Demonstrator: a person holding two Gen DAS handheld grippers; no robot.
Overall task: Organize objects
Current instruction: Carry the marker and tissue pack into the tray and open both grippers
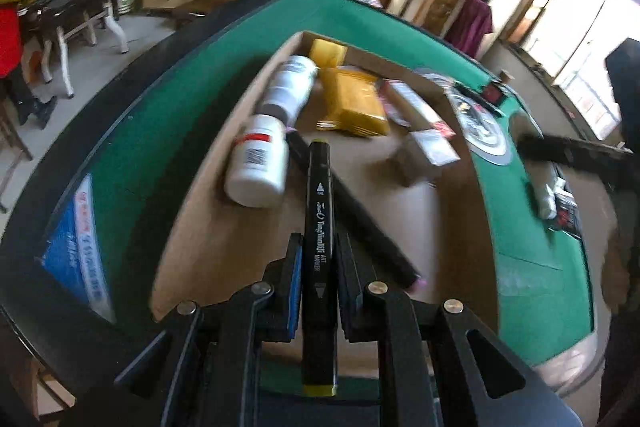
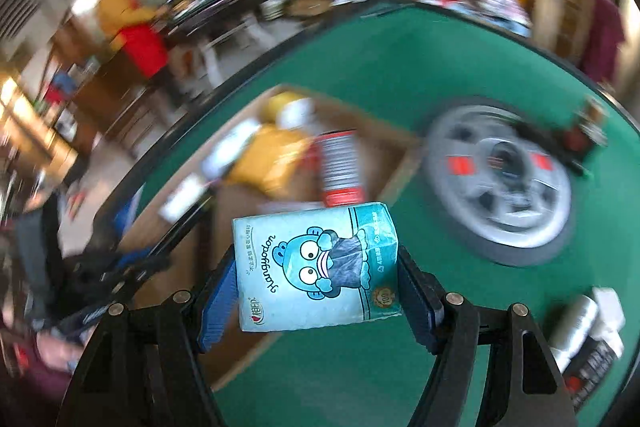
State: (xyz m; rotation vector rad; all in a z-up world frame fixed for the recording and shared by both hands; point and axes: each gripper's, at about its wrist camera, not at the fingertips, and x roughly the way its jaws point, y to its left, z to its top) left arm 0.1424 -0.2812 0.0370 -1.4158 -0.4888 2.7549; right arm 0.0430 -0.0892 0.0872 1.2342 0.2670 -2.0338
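1. The left hand-held gripper (image 1: 318, 267) is pointing forward over the near edge of a shallow cardboard tray (image 1: 192, 227), its two fingers closing on a black art marker (image 1: 318, 247) that is lying lengthwise between the blue pads (image 1: 295, 291), tip aimed at 12 o'clock.

2. The right hand-held gripper (image 2: 316, 263) is hovering above the green tabletop (image 2: 360, 75), its fingers clamping a pale blue tissue pack (image 2: 316, 267) printed with a cartoon face; the pack is sitting crosswise between the fingers, clear of the felt below.

3. The tray is lying on the tabletop and is holding two white bottles (image 1: 258, 163) at about 11 o'clock from the held marker, the nearer one lying on its side with a red band, the farther one (image 1: 290, 87) beyond it.

4. A second black marker (image 1: 360, 219) is lying diagonally in the tray, running from 11 o'clock toward 4 o'clock just beside the held one.

5. A yellow packet (image 1: 352, 99) is resting in the tray at 12 o'clock, with a yellow block (image 1: 328, 53) behind it in the far corner.

6. Small boxes (image 1: 424, 151) are sitting in the tray at 1 o'clock; blur is making their count uncertain.

7. A round grey hub (image 2: 496, 179) is occupying the tabletop centre at 2 o'clock in the right wrist view, and a white bottle (image 2: 576, 323) is lying on the felt at 4 o'clock.
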